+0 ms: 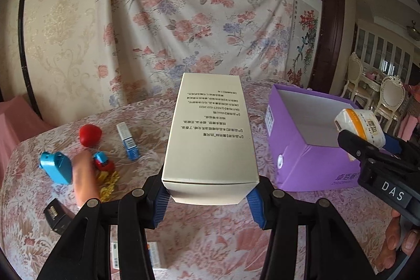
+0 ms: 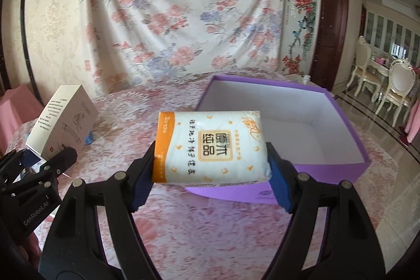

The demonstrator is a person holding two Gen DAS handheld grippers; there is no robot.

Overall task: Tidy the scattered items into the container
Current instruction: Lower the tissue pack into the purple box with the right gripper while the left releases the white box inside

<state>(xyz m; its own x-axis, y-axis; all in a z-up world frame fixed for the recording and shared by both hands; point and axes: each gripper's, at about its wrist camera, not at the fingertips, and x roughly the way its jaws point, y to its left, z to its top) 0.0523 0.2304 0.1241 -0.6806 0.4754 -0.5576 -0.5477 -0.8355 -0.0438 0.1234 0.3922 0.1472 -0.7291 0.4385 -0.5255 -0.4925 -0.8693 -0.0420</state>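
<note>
right wrist view: right gripper [image 2: 211, 164] is clamping a tissue pack [image 2: 210, 146] just short of the purple box [image 2: 341, 172], inside showing bare. left gripper [image 1: 208, 204] is pinching a white carton [image 1: 210, 133] left of it; red ball [image 1: 90, 134], blue tube [image 1: 127, 139], toys are lying farther left.

a floral sheet against a damask wall

the flowered cloth [image 2: 183, 17] hangs behind the table; right of it a bird-and-blossom scroll [image 2: 302, 30], dark wood door frame [image 2: 338, 17], far white carved chairs [image 2: 399, 85] on glossy floor [image 2: 380, 127].
</note>
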